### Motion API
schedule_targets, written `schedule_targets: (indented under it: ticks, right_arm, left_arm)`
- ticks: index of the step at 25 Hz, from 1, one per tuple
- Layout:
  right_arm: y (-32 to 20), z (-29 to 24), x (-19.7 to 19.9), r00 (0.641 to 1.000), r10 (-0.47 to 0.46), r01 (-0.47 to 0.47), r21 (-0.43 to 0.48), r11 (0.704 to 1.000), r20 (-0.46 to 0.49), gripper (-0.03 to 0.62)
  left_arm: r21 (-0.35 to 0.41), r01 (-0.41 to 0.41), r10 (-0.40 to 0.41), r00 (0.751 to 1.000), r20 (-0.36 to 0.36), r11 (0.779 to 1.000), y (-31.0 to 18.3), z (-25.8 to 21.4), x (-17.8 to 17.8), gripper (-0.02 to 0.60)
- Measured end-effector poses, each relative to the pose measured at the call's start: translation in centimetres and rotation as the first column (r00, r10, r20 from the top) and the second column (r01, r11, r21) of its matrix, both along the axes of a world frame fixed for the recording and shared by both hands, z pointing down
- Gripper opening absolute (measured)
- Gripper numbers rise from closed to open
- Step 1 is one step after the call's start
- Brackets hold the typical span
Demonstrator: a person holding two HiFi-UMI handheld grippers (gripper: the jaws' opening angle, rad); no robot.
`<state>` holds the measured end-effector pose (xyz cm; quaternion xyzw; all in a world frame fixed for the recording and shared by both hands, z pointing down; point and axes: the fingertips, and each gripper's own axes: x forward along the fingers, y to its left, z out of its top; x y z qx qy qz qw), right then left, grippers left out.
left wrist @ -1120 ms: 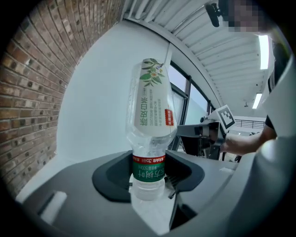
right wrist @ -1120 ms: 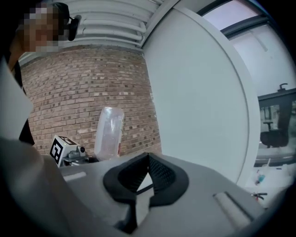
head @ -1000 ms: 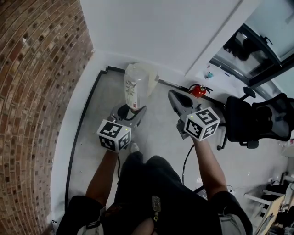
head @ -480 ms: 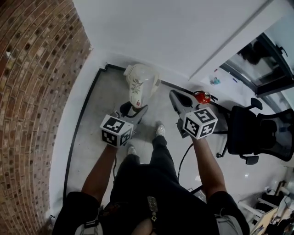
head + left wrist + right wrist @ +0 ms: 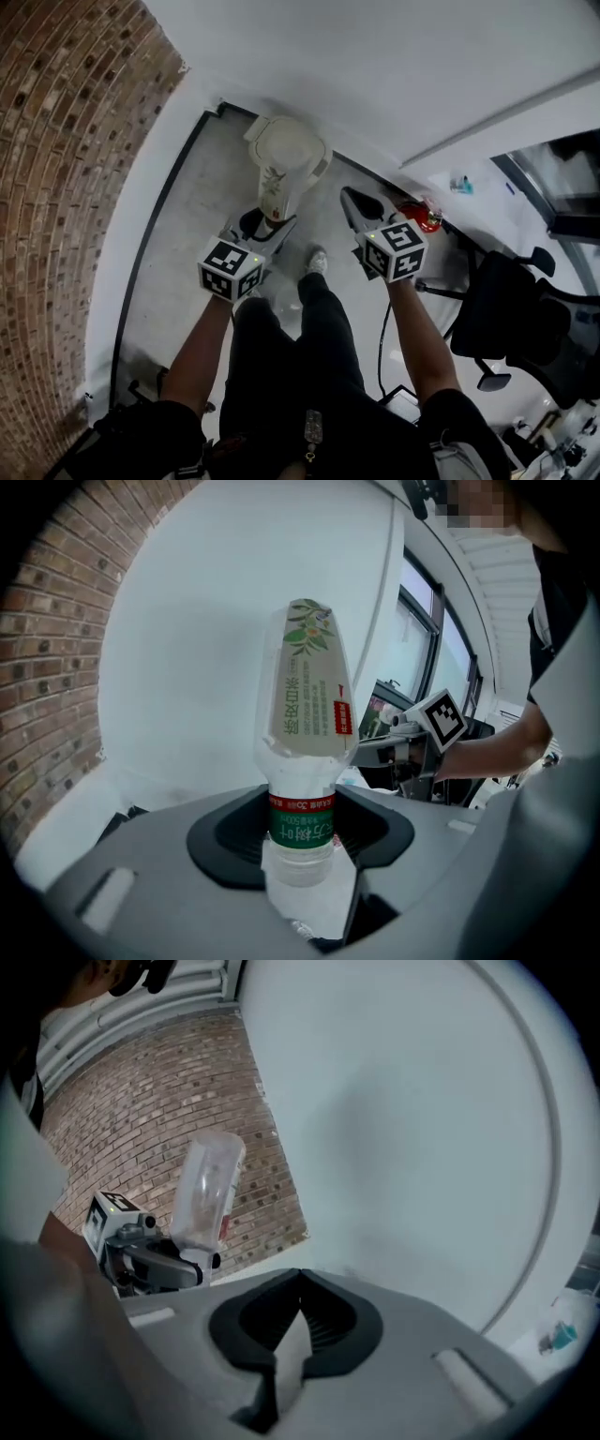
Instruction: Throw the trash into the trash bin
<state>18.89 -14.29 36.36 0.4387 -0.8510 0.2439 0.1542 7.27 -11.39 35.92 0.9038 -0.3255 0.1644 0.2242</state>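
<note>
**Bottle in the left claw, no bin in sight**

The person stands in a corner where a brick wall meets a white wall, on a grey floor. A black office chair stands off to the right, well clear of the arms. No trash bin shows in any view, so the task looks to be in its carrying stage, with the bin probably somewhere outside the pictures.

Both forearms reach forward and down at about the same height, side by side with a gap between them. This reads as a carrying posture, not a reach.

The left gripper is clamped on the neck of a clear plastic bottle, just at the green band. Its base points away from the person. Gripping the narrow, stiff neck likely gives a firmer hold than the thin body, and it would let the bottle fall base first once the jaws part. In the head view the bottle sticks out ahead of the left gripper, toward the white wall.

The right gripper has its jaws together with nothing between them. It is held level beside the other, apparently idle. In the head view it points toward a small red fire extinguisher at the foot of the wall.
</note>
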Motion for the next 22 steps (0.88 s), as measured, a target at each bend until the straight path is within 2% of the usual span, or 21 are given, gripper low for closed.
schedule_targets:
  ticks: [4,10,14,18,22]
  right_arm:
    - [-2.0,7.7,0.2,1.0,-0.03,0.03,-0.09,0.996,0.004,0.003]
    - [-5.9,19.3,0.2,1.0,-0.029,0.029,-0.171,0.985,0.002,0.003]
    - [-8.1,25.5,0.2,0.998,-0.042,0.033,-0.198,0.98,-0.043,0.003]
    - [-10.0,31.1,0.0,0.989,-0.092,0.065,-0.212,0.975,-0.118,0.003]
    - [-11.8,35.1,-0.3,0.991,-0.071,0.041,-0.241,0.97,-0.116,0.003]
  left_arm:
    - [-0.066,0.036,-0.033,0.999,0.043,0.997,-2.0,5.3,0.9,0.21]
    - [-0.108,0.057,-0.049,0.996,0.072,0.993,-5.7,13.7,1.4,0.209]
    - [-0.134,0.043,-0.035,0.997,0.064,0.99,-8.1,18.6,2.4,0.21]
    - [-0.131,0.041,-0.036,0.999,0.039,0.991,-10.1,21.5,3.4,0.209]
    - [-0.14,0.04,-0.038,0.999,0.015,0.989,-10.8,23.6,3.7,0.209]
